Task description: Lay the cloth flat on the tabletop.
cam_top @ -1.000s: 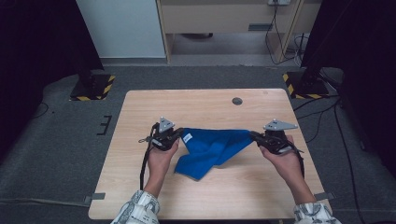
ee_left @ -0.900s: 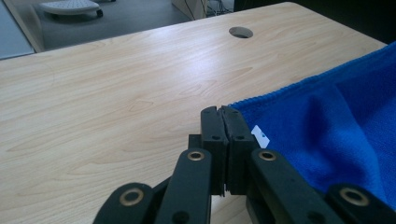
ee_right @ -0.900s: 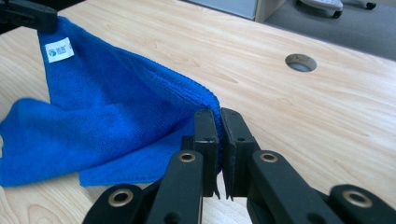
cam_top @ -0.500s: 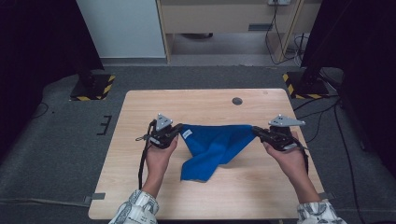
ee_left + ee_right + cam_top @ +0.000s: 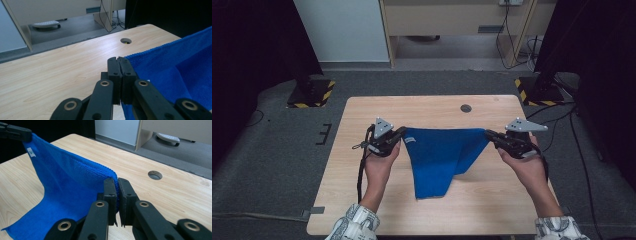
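The left gripper [image 5: 398, 136] is clamped on one upper corner of the blue towel [image 5: 439, 155]; the right gripper [image 5: 490, 135] is clamped on the opposite upper corner; in both gripper views the black jaws stand pressed together with the blue cloth pinched between them. The towel hangs between the two hands above the wooden table [image 5: 362, 130], its top edge drawn almost straight; the lower part droops to a point, and its tip seems to rest on the tabletop near the person's side. I judge that the corners are held well apart for a reason — a taut top edge lets the cloth fall flat under its own weight, ready to be spread or folded. A small white label [image 5: 31, 152] shows near the left corner; a round cable hole [image 5: 466, 108] lies farther back on the table, apart from the towel.
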The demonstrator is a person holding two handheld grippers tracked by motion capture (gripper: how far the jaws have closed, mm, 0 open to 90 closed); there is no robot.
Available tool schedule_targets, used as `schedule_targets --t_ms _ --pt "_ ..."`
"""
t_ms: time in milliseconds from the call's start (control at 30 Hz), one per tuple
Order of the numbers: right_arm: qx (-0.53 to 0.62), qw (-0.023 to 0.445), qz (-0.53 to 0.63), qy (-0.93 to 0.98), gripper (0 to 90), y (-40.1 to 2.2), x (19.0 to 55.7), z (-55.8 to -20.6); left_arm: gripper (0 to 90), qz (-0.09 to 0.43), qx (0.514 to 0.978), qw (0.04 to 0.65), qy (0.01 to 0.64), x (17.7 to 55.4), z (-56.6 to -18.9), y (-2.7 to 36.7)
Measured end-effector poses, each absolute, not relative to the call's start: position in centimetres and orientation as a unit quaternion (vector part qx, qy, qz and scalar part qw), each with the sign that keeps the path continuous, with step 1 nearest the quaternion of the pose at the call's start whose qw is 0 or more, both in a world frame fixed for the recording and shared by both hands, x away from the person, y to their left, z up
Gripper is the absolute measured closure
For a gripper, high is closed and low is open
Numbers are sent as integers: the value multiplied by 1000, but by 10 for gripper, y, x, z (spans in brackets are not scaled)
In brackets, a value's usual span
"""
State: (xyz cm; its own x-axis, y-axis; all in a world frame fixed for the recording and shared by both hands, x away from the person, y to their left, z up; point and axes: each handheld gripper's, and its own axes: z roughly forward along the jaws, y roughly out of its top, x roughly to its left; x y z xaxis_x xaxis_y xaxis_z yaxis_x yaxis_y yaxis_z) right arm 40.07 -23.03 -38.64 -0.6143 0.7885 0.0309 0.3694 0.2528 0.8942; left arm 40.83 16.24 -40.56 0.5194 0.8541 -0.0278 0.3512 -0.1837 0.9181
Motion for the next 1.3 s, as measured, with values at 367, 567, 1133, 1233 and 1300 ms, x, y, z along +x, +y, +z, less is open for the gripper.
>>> schedule_targets --t_ms 367,567,1133,1233,1300 --pt "374 221 484 760 856 -233 398 -379 885 265 718 496 411 407 -395 164" --pt "364 224 494 757 857 -231 392 -368 885 266 715 502 408 402 -390 167" --pt "333 227 523 751 854 -235 362 -338 885 276 703 530 387 376 -362 179" --pt "327 231 524 752 852 -237 355 -330 885 277 702 533 383 372 -356 179" --pt "323 236 516 757 849 -237 354 -325 884 276 702 533 383 372 -352 179"
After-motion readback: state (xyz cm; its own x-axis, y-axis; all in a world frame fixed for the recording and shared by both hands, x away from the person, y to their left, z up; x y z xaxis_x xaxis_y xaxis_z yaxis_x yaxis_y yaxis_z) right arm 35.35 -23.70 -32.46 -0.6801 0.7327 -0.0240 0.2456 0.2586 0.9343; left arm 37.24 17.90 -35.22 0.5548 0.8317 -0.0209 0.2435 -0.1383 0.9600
